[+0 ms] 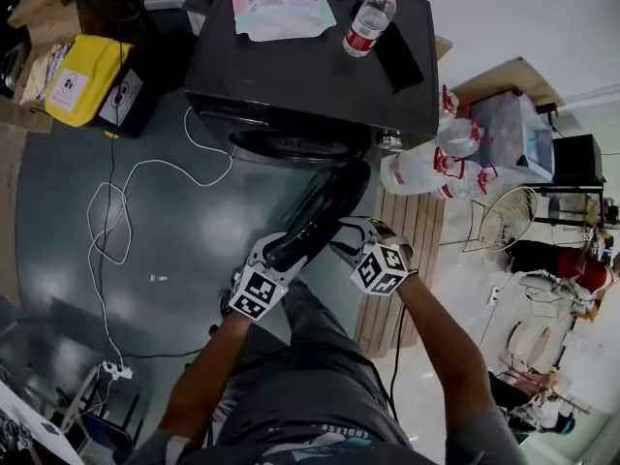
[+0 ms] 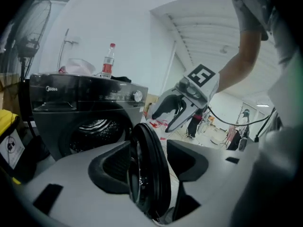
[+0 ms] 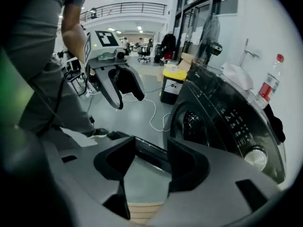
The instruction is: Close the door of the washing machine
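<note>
The dark washing machine (image 1: pixel 310 76) stands at the top of the head view with its round door (image 1: pixel 325 206) swung open toward me. My left gripper (image 1: pixel 279 255) is at the door's free edge. In the left gripper view the door rim (image 2: pixel 154 188) stands upright between the spread jaws of that gripper (image 2: pixel 147 162), and the pads do not press on it. My right gripper (image 1: pixel 347 237) hangs just right of the door, open and empty. The door's edge (image 3: pixel 151 156) runs across just beyond its jaws. The drum opening (image 3: pixel 191 126) is uncovered.
A water bottle (image 1: pixel 370 19) and a pale pouch (image 1: pixel 281 3) lie on top of the machine. A yellow bin (image 1: pixel 82 77) stands to the left, and a white cable (image 1: pixel 116 221) loops over the floor. Wooden slats (image 1: pixel 412 231) and white bags (image 1: pixel 426 168) are on the right.
</note>
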